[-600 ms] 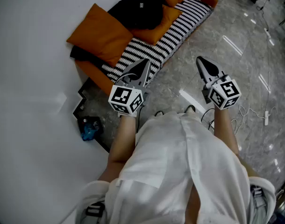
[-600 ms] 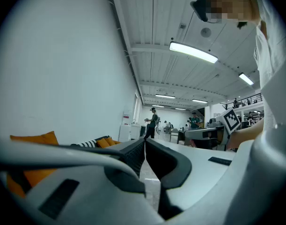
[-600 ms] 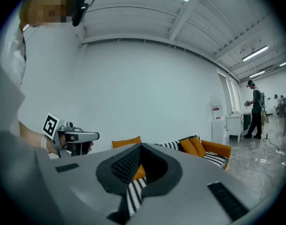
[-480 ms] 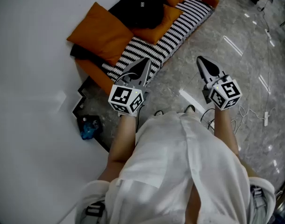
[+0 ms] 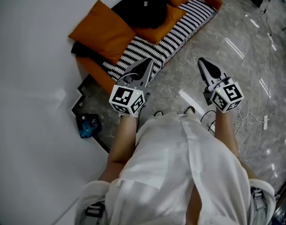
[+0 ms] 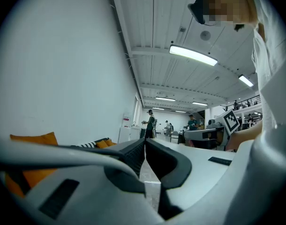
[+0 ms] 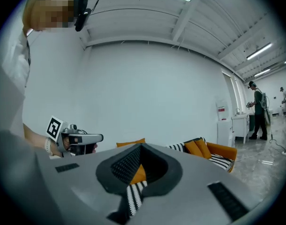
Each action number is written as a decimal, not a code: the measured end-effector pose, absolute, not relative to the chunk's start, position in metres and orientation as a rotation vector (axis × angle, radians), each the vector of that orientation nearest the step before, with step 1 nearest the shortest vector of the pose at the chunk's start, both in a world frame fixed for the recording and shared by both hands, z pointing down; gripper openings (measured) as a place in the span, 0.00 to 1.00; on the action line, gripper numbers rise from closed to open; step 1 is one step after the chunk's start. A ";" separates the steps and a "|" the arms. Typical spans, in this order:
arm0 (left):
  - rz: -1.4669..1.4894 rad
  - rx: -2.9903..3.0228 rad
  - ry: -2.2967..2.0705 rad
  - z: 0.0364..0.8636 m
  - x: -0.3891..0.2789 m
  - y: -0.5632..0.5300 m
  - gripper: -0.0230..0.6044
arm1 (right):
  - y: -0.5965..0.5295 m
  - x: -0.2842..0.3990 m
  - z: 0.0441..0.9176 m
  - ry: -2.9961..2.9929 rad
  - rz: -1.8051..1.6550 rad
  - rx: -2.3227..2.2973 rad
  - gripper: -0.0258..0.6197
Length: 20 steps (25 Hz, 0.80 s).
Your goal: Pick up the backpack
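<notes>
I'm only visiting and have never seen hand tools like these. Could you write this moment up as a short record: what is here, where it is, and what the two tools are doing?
place: grey stone floor beside a white wall
sofa: striped black and white, with orange cushions
backpack: black, lying on the sofa among the cushions, untouched
left gripper: jaws shut, empty, pointing toward the sofa
right gripper: jaws shut, empty, held over the floor
stage: backpack not yet reached

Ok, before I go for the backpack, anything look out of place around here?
Nothing spilled or broken. The backpack lies slumped on the sofa between orange cushions. Loose cables trail across the floor on the right, a possible snag when stepping in.
</notes>
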<state>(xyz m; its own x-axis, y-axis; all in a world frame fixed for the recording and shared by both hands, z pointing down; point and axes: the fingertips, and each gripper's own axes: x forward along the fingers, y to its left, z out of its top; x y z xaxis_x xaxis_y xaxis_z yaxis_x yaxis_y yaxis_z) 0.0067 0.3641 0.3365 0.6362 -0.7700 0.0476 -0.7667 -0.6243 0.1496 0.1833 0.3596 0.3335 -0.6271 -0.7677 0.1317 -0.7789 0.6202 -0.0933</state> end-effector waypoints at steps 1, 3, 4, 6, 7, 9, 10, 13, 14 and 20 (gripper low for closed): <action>-0.032 2.698 -1.275 0.337 0.006 0.364 0.08 | 0.360 0.183 0.331 -2.767 0.213 1.319 0.07; -0.033 2.697 -1.274 0.337 0.005 0.363 0.08 | 0.360 0.182 0.329 -2.774 0.195 1.325 0.07; -0.034 2.696 -1.275 0.337 0.003 0.362 0.08 | 0.360 0.182 0.329 -2.770 0.184 1.328 0.07; -0.033 2.692 -1.281 0.339 0.000 0.360 0.08 | 0.360 0.181 0.330 -2.756 0.171 1.330 0.07; -0.031 2.689 -1.286 0.340 -0.002 0.360 0.08 | 0.359 0.181 0.331 -2.749 0.170 1.331 0.07; -0.026 2.681 -1.293 0.342 -0.006 0.360 0.08 | 0.360 0.182 0.334 -2.736 0.179 1.335 0.07; -0.023 2.677 -1.296 0.343 -0.008 0.360 0.08 | 0.360 0.182 0.335 -2.731 0.184 1.339 0.07; -0.027 2.668 -1.306 0.345 -0.016 0.360 0.08 | 0.360 0.181 0.336 -2.720 0.191 1.349 0.07; -0.031 2.665 -1.309 0.346 -0.019 0.359 0.08 | 0.359 0.181 0.337 -2.718 0.190 1.351 0.07; -0.039 2.652 -1.302 0.349 -0.022 0.361 0.08 | 0.362 0.183 0.341 -2.694 0.199 1.370 0.07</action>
